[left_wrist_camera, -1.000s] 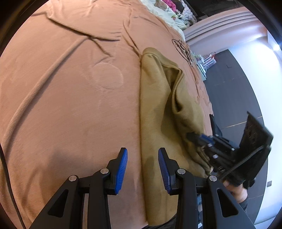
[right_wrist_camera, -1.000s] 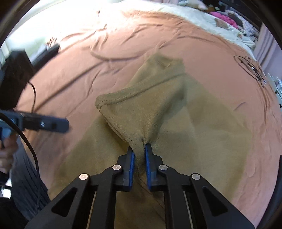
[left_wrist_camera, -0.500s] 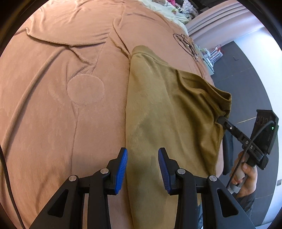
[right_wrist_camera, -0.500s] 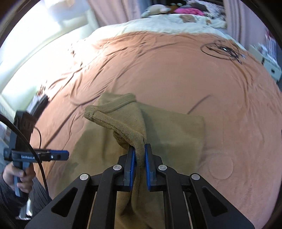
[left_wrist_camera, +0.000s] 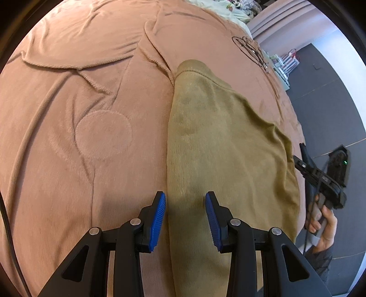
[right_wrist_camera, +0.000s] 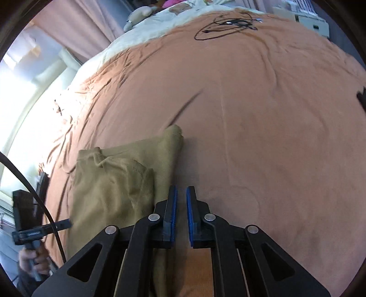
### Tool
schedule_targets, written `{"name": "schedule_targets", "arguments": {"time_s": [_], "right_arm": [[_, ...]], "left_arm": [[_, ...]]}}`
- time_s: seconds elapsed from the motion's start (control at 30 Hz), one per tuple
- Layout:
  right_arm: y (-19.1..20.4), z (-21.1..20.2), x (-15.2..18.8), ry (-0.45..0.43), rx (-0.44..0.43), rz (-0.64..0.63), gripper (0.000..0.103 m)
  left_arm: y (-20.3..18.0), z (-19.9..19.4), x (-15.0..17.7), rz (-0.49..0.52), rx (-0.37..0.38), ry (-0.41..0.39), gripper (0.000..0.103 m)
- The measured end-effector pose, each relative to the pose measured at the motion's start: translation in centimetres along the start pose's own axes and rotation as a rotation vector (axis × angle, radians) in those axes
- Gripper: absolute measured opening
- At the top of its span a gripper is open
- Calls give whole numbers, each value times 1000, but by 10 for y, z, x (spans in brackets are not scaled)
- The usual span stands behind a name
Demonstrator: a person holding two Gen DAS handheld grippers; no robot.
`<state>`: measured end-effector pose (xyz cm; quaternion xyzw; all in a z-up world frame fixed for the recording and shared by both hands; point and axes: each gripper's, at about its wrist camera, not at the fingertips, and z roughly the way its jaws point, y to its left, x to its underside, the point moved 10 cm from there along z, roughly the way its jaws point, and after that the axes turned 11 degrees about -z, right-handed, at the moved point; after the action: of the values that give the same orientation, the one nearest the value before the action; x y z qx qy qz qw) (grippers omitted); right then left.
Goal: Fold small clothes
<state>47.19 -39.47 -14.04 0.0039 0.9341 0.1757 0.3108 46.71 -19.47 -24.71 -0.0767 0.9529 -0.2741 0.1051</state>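
An olive-brown garment [left_wrist_camera: 217, 148] lies folded lengthwise on the brown bedspread [left_wrist_camera: 91, 114]. My left gripper [left_wrist_camera: 185, 205] is open and empty, its fingers straddling the garment's left folded edge near the front. In the right wrist view the garment [right_wrist_camera: 119, 182] lies to the left of my right gripper [right_wrist_camera: 180, 196], whose jaws stand nearly closed with a narrow gap and hold nothing. The right gripper hovers beside the garment's right edge. It also shows at the far right of the left wrist view [left_wrist_camera: 320, 178], held in a hand.
A coiled black cable [right_wrist_camera: 226, 25] lies on the far part of the bedspread [right_wrist_camera: 263, 114]. Pale bedding and a soft toy [right_wrist_camera: 139, 16] sit at the head end. The bed's edge and dark floor [left_wrist_camera: 324, 91] are to the right.
My right gripper let go of the garment's fold and drew off to its right side. The fold now lies flat on the garment. My left gripper stayed open over the left edge.
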Motion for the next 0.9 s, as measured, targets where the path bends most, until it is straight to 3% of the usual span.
{"name": "schedule_targets", "arguments": {"time_s": [0.03,0.1,0.13,0.17,0.57,0.73,0.9], "right_arm": [[1,-1,2,0,-26,5,13],[2,-2,4,4,-70,15,38],[0,-5,6,-2,-89,18,59],[1,-6,6,-13,-115,22,64],[-11,32,6,122,-369,99,64],[-24,50,-11,124,-366,97,64],[-34,70,-26,142,-332,88,42]], "left_arm": [[-1,1,-3,-1,-1,-1,38],[-2,4,-8,-7,4,-4,39],[-2,5,-12,-11,7,-6,39],[-3,6,-17,-15,11,-10,39],[-11,22,-54,-37,33,-15,39],[-15,33,-75,-43,59,-15,39],[-25,45,-95,-44,93,-11,39]]}}
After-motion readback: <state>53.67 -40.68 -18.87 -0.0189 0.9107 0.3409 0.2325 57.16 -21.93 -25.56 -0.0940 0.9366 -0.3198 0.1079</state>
